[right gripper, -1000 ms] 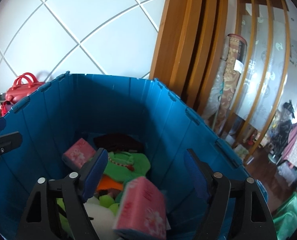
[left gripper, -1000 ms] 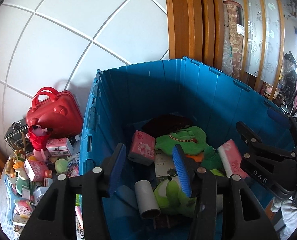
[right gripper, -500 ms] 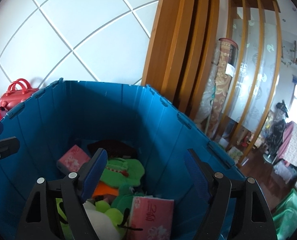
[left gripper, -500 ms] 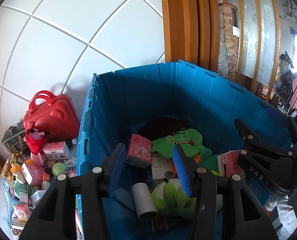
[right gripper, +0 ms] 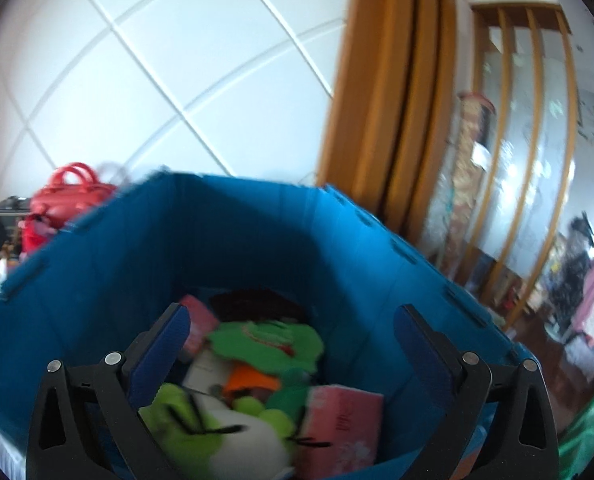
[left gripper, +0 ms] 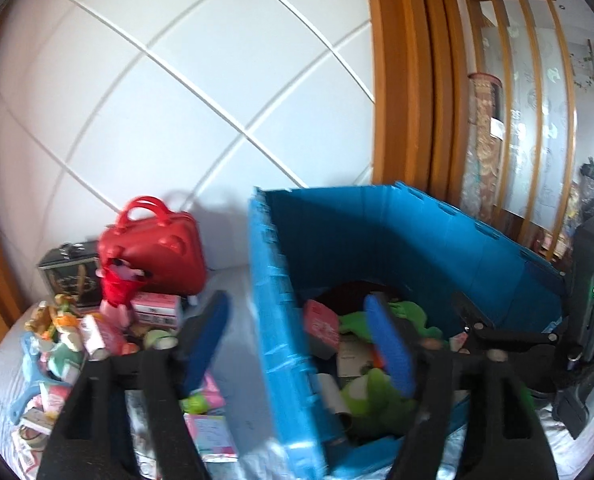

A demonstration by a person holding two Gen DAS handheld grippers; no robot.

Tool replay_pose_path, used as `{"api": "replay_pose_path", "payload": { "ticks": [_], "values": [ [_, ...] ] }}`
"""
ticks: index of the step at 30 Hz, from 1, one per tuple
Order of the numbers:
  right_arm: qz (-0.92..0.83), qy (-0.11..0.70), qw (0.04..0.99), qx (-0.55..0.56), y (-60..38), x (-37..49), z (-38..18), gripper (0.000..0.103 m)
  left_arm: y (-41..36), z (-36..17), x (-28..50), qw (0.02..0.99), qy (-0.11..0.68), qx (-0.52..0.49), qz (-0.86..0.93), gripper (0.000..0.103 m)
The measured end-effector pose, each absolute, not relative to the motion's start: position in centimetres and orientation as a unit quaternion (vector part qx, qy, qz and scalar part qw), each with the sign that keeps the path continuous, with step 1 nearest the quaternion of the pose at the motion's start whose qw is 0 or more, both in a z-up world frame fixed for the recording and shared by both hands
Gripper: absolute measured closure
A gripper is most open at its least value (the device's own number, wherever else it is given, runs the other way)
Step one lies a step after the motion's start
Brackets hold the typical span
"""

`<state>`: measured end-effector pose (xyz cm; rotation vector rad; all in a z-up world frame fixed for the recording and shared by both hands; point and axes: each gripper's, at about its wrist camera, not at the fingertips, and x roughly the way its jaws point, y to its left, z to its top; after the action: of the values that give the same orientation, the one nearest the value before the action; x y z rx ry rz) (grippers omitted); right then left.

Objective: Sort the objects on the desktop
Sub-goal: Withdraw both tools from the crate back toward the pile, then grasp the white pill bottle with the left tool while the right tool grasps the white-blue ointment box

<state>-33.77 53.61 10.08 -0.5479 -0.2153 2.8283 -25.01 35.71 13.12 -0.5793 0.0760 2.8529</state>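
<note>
We see the blue crate (left gripper: 449,248) on the table, holding a green plush (right gripper: 265,344), a pink packet (right gripper: 339,416) and a grey roll (left gripper: 333,396). Left of it sit a red case (left gripper: 153,252) and a heap of small toys (left gripper: 73,336). Our left gripper (left gripper: 297,340) straddles the crate's near wall, jaws opening, empty. Our right gripper (right gripper: 293,344) hangs over the crate, jaws opening, gripping nothing.

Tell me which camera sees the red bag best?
The left wrist view. There the red bag shows whole, handles and front, standing against the white wall beside the blue bin. In the right wrist view only the bag's blurred top and handles peek over the bin's rim at the left edge.
</note>
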Motion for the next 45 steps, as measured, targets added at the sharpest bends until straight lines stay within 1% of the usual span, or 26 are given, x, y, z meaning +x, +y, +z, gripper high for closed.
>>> {"api": "replay_pose_path", "payload": {
  "ticks": [3, 9, 18, 21, 23, 26, 29, 32, 35, 39, 44, 45],
  "values": [
    [0.980, -0.074, 0.086, -0.163, 50.6, -32.7, 11.2, 0.000, 32.6, 13.1, -23.3, 0.083, 0.023, -0.187, 0.979, 0.020],
    [0.987, -0.070, -0.020, -0.141, 43.8, -31.5, 12.1, 0.000, 25.0, 11.7, -21.0, -0.016, 0.008, -0.199, 0.980, 0.020],
    [0.971, -0.082, -0.166, -0.152, 34.4, -30.8, 9.5, 0.000, 12.6, 5.9, -17.9, -0.170, -0.033, -0.269, 0.948, 0.020],
    [0.959, -0.092, -0.209, -0.169, 31.3, -30.5, 7.5, 0.000, 9.4, 3.1, -16.4, -0.207, -0.046, -0.299, 0.930, 0.020],
    [0.960, -0.128, -0.197, -0.150, 29.3, -29.5, 6.0, 0.000, 7.6, 1.0, -15.5, -0.226, -0.057, -0.319, 0.919, 0.020],
    [0.943, -0.158, -0.233, -0.175, 26.7, -29.1, 3.0, 0.000, 5.6, -2.4, -14.3, -0.242, -0.077, -0.355, 0.900, 0.020],
    [0.927, -0.155, -0.277, -0.199, 25.0, -28.7, 0.1, 0.000, 4.4, -6.2, -13.8, -0.249, -0.104, -0.392, 0.879, 0.020],
    [0.906, -0.160, -0.303, -0.247, 23.3, -29.3, -3.7, 0.000, 4.5, -9.5, -14.2, -0.246, -0.125, -0.423, 0.863, 0.020],
    [0.884, -0.156, -0.318, -0.304, 22.3, -30.3, -7.4, 0.000, 5.2, -12.1, -14.7, -0.241, -0.123, -0.441, 0.856, 0.020],
    [0.862, -0.148, -0.308, -0.375, 21.9, -32.0, -12.2, 0.000, 5.9, -14.7, -15.7, -0.235, -0.125, -0.461, 0.846, 0.020],
    [0.843, -0.151, -0.313, -0.410, 21.1, -32.5, -15.2, 0.000, 5.8, -17.1, -16.4, -0.228, -0.139, -0.482, 0.834, 0.021],
    [0.839, -0.150, -0.313, -0.419, 20.9, -32.9, -15.9, 0.000, 5.8, -17.5, -16.5, -0.228, -0.141, -0.486, 0.832, 0.024]
  ]
}}
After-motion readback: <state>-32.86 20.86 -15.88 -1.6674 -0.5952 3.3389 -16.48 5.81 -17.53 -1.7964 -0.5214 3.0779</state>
